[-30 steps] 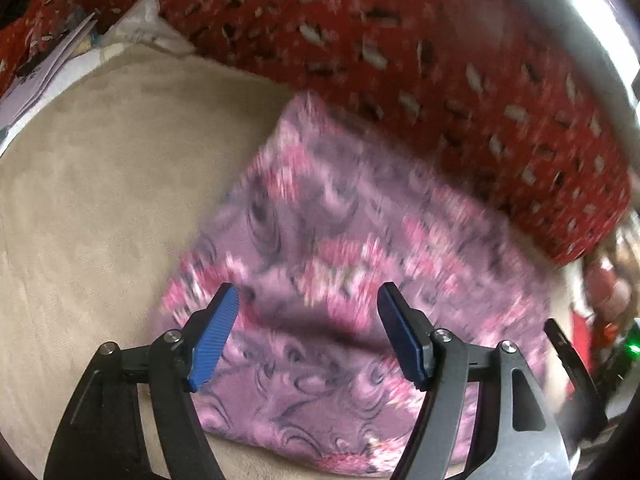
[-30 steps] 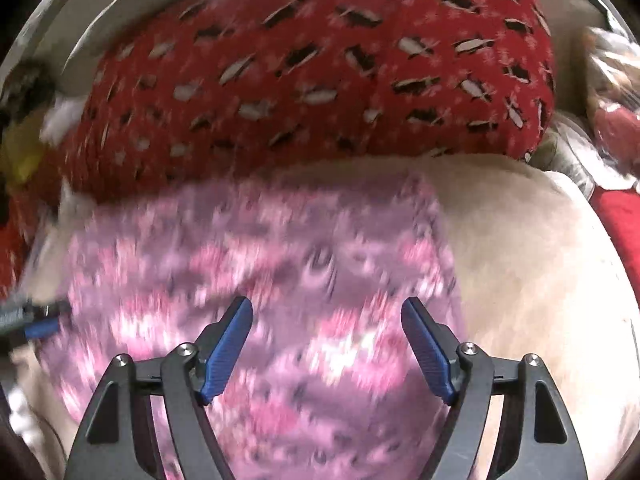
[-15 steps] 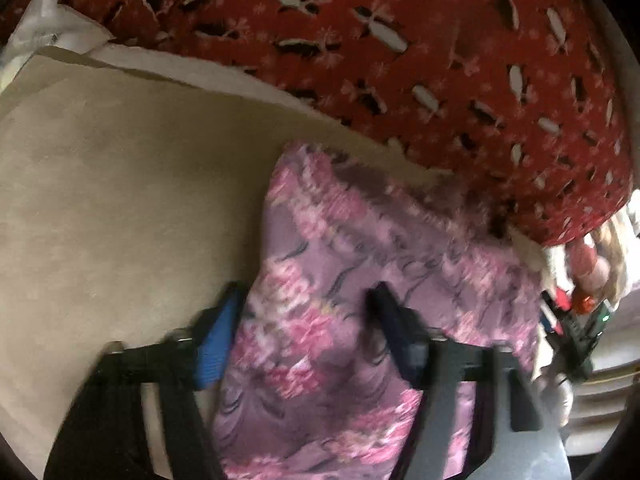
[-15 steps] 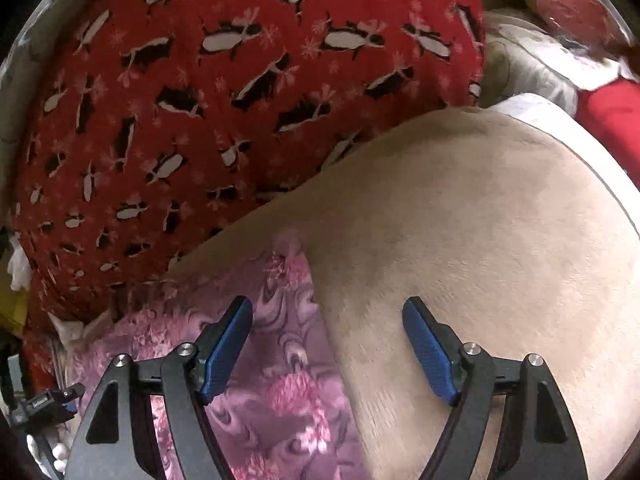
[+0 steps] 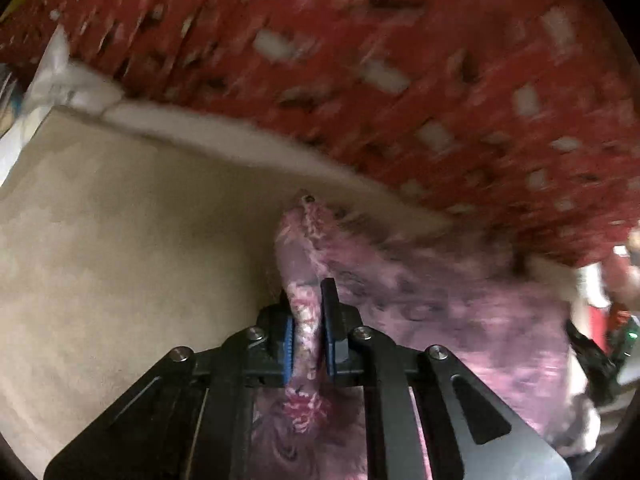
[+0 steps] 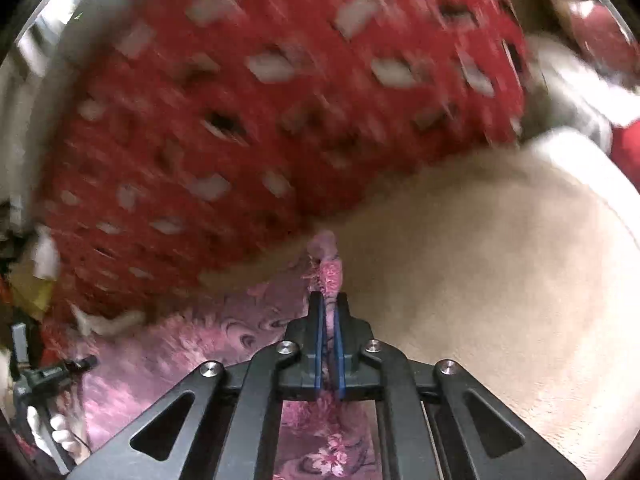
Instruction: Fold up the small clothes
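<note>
1. Purple garment (image 5: 420, 300) with pink floral print.
2. Red blanket (image 6: 240, 120) with small black-and-white motifs.
3. Plain beige surface (image 5: 120, 240).
4. Black grippers, blue pads (image 6: 319, 344).

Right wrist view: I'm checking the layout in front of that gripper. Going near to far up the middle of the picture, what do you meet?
Right gripper shut on a pinched edge of the purple floral cloth → beige cushion surface → red patterned blanket.
</note>
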`<state>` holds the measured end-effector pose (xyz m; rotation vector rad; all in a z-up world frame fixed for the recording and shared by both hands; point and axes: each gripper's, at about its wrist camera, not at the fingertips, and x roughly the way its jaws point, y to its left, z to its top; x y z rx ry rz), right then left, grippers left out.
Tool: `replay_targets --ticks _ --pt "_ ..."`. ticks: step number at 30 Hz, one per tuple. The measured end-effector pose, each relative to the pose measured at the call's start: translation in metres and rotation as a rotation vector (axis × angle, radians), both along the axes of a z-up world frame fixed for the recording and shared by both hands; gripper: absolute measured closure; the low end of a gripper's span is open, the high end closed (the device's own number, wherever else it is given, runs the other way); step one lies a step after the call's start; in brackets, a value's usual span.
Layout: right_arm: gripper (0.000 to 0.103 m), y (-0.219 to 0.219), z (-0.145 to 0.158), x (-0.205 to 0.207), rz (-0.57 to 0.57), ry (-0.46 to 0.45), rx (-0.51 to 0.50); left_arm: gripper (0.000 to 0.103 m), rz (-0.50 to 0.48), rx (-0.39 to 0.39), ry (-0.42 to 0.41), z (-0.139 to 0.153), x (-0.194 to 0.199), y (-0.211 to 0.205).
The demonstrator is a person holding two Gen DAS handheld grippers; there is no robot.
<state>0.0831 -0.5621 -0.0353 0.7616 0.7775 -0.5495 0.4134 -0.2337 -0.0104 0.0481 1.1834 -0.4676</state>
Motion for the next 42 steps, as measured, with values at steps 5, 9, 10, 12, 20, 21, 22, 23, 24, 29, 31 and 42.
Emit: replay_targets --ticks 5,9,10,12,20,21,22,23,24,29,31,42 --pt "0.086 0.012 0.025 -0.024 -0.07 -0.075 -0.038 0.09 0.023 -0.118 0.049 0.021 -0.004 0.025" --pt "0.078 0.053 0.041 -0.034 0.071 -0.182 -0.076 0.09 0.001 -0.288 0.074 0.045 -0.03 0.05" --pt "0.076 0.06 0.039 -0.033 0.098 -0.178 -0.081 0.086 -0.016 -0.325 0.09 0.045 -0.041 0.052" --pt "0.069 0.077 0.021 -0.021 0.16 -0.1 -0.083 0.08 -0.028 -0.268 0.115 0.036 -0.056 0.042" --pt "0.062 0.122 0.049 -0.023 0.21 -0.156 -0.151 0.08 0.006 -0.144 0.162 0.029 -0.073 0.04" --pt "0.056 0.128 0.05 -0.021 0.232 -0.155 -0.164 0.08 0.035 -0.178 0.169 0.034 -0.069 0.047" --pt "0.055 0.135 0.049 -0.019 0.263 -0.146 -0.179 0.076 0.068 -0.204 0.174 0.039 -0.063 0.055" --pt "0.054 0.14 0.044 -0.015 0.291 -0.127 -0.187 0.071 0.094 -0.224 0.18 0.042 -0.057 0.062" --pt "0.05 0.14 0.036 -0.012 0.311 -0.101 -0.183 0.058 0.112 -0.238 0.188 0.042 -0.053 0.067" --pt "0.035 0.159 0.006 -0.02 0.362 -0.109 -0.287 0.052 0.147 -0.212 0.241 0.019 -0.04 0.074" --pt "0.033 0.158 0.007 -0.018 0.366 -0.104 -0.285 0.049 0.132 -0.176 0.265 0.005 -0.04 0.072" --pt "0.031 0.162 0.008 -0.029 0.361 -0.127 -0.282 0.054 -0.113 -0.054 0.246 -0.013 -0.074 0.027"
